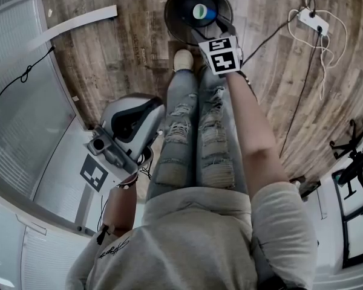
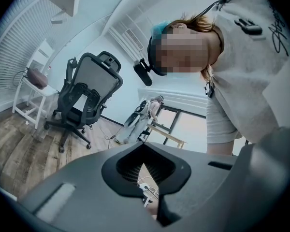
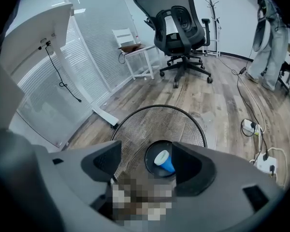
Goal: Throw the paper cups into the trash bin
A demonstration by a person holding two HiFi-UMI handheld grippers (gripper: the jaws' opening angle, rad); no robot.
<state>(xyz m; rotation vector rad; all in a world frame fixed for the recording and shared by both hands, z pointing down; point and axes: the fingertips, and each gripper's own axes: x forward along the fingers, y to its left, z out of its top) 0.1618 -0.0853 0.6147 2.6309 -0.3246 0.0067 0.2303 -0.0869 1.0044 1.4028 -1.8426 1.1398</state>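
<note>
Wood-plank floor [image 1: 109,47] all around. The mesh bin [image 1: 174,24] stands on it, just ahead of the person's shoe [image 1: 183,59]. Off to the right, a white power strip [image 1: 313,20] lies among loose cables. Farther out there's a black office chair [image 3: 181,28] on casters, a white chair [image 3: 135,52] near it, and a coat stand [image 3: 211,18] behind.
</note>
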